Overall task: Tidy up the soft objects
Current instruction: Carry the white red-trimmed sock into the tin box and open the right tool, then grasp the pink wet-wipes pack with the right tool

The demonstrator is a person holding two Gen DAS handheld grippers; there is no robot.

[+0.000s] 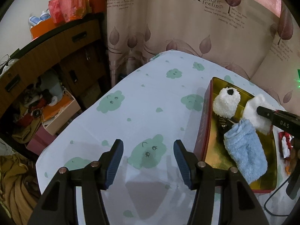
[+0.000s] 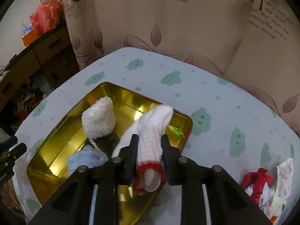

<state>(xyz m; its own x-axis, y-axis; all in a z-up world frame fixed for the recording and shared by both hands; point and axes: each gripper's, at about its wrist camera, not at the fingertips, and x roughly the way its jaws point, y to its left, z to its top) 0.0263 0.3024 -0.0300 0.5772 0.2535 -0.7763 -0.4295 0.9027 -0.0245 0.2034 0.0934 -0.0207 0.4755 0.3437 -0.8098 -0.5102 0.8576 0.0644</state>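
your right gripper [image 2: 149, 144] is over the near right part of the gold tin tray [image 2: 54, 144], with a white sock with a red cuff [image 2: 150, 131] lying between its fingers. the jaws stand narrow, and the right wrist view shows a thin gap on each side between the pads and the knit, so the sock is between them rather than pinched. its cuff end hangs toward the camera, and its toe end rests over the far right rim of the tray.

your left gripper [image 1: 148, 161] hangs over bare tablecloth [image 1: 150, 97] to the left of the tray, jaws wide, nothing between them.

the tray sits on the table with a dark red outer wall. inside it, toward the far end, a fluffy white rolled sock [image 2: 98, 120] stands on end; the left wrist view shows a dark opening at its top. a light blue fleece sock [image 1: 245, 150] lies along the near part of the tray, its lower end draped over the near rim. a small dark patterned item [image 1: 224, 122] lies on the tray floor between the white roll and the blue sock; you cannot tell what it is.

on the cloth to the right of the tray, well apart from it, lies a heap of red and white wrappers [image 2: 262, 185]. a leaf-print curtain [image 2: 168, 28] hangs behind the table.
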